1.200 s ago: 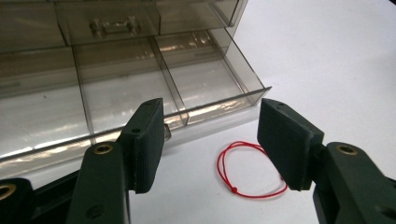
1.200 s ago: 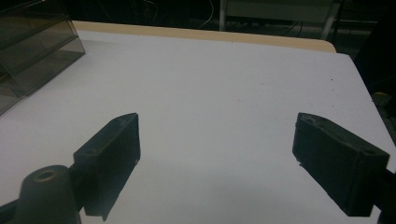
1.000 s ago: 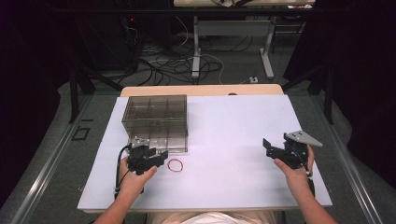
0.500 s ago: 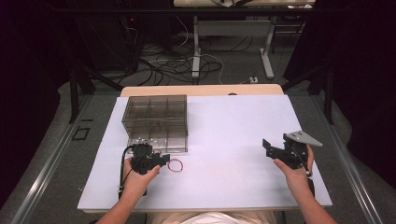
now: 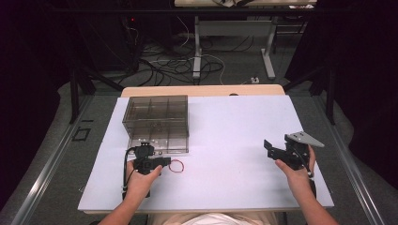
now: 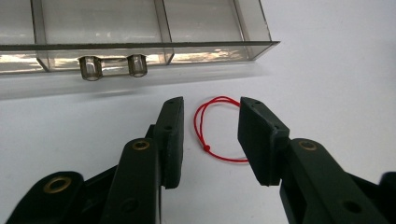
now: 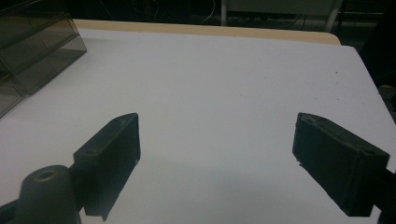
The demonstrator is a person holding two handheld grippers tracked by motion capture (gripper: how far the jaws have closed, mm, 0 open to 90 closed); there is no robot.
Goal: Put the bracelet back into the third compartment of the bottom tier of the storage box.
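Left gripper view: the left gripper has its jaws either side of a red string loop at frame centre on the white worktop, closing in but not yet pressing it. The clear box lies across the top. The right gripper, centre right of the high view, is released, jaws wide.

Thin red cord loop, glossy clear plastic box, matt white tabletop

Loop before box (on table)
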